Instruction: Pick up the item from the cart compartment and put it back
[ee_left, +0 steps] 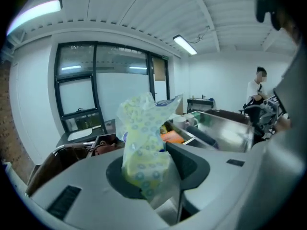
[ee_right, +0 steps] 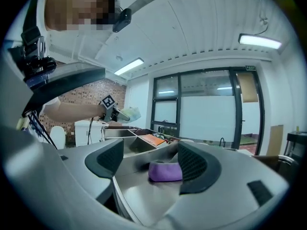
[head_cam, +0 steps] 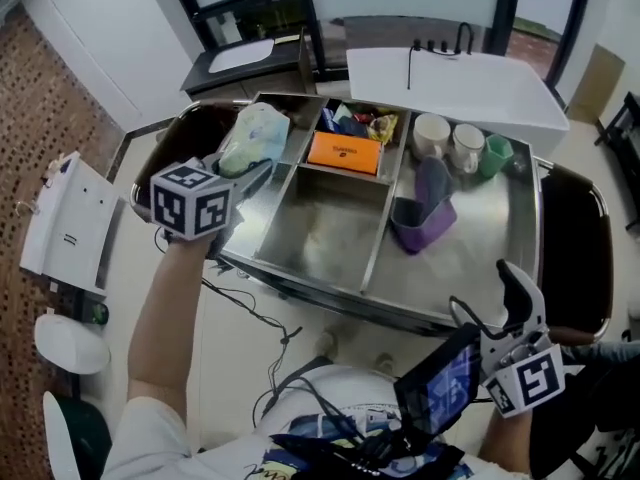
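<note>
A steel cart [head_cam: 470, 268] with divided compartments stands in front of me. My left gripper [head_cam: 243, 175] is shut on a pale yellow-green plastic packet [head_cam: 256, 136] with blue dots and holds it over the cart's left rear corner. In the left gripper view the packet [ee_left: 144, 147] stands up between the jaws of the left gripper [ee_left: 158, 163]. My right gripper [head_cam: 497, 300] hovers at the cart's near right edge. It is open, with nothing between the jaws. In the right gripper view the right gripper [ee_right: 151, 159] looks across the cart top at a purple cloth item [ee_right: 165, 171].
An orange box [head_cam: 345, 153], coloured packets, two white cups [head_cam: 432, 133] and a green cup [head_cam: 496, 156] fill the rear compartments. A purple cloth item [head_cam: 425, 216] lies at the right. A white table [head_cam: 450, 83] stands behind, a white device [head_cam: 70, 218] at the left. Dark bags [head_cam: 575, 253] hang on the cart's sides.
</note>
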### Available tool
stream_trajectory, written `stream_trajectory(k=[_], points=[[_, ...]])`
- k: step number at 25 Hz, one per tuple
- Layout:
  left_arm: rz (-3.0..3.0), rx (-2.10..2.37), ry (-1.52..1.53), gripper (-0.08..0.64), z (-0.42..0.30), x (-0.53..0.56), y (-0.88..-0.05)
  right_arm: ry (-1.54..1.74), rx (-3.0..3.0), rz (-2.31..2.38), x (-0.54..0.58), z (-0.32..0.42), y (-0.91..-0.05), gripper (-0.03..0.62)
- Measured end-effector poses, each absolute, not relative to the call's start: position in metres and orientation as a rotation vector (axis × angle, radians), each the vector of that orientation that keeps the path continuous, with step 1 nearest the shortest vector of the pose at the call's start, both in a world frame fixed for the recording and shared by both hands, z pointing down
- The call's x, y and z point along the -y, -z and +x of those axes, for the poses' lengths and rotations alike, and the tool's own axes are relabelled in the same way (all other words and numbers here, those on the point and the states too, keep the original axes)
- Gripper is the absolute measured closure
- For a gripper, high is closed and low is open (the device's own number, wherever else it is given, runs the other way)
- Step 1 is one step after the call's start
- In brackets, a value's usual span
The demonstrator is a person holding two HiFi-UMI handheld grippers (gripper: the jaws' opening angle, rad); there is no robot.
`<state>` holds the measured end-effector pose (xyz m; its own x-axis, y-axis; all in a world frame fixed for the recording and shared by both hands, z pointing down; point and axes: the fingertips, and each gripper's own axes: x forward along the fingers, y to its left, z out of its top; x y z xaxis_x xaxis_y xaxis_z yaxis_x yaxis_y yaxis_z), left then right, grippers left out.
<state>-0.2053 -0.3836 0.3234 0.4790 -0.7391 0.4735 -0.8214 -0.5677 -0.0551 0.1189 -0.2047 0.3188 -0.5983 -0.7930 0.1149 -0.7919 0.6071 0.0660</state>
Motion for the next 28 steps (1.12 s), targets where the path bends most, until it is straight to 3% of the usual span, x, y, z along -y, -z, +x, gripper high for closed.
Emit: stream_trajectory(k=[10, 21, 23, 26, 28], points=[[2.373, 1.232, -0.818, 0.44, -0.227, 0.526, -0.415, -0.032, 2.537, 1.509, 0.222, 0.073, -0.33, 0.216], [2.209, 1.068, -1.069, 0.436, -0.231, 0.563, -0.47, 0.007, 2.438, 1.602, 0.24, 0.023, -0.317, 0.216], [2.174, 1.025, -1.124, 0.413, -0.227, 0.561, -0.479, -0.005, 2.44, 1.623, 0.238, 0.011, -0.318, 0.216], [2.161, 1.028, -1.21, 0.31, -0.227, 0.559, -0.489, -0.026, 2.443, 1.653, 0.234, -0.001, -0.32, 0.216], [2.188, 1.031, -1.233, 0.303, -0.226, 0.558, -0.488, -0.031, 2.434, 1.664, 0.23, -0.007, -0.322, 0.216]])
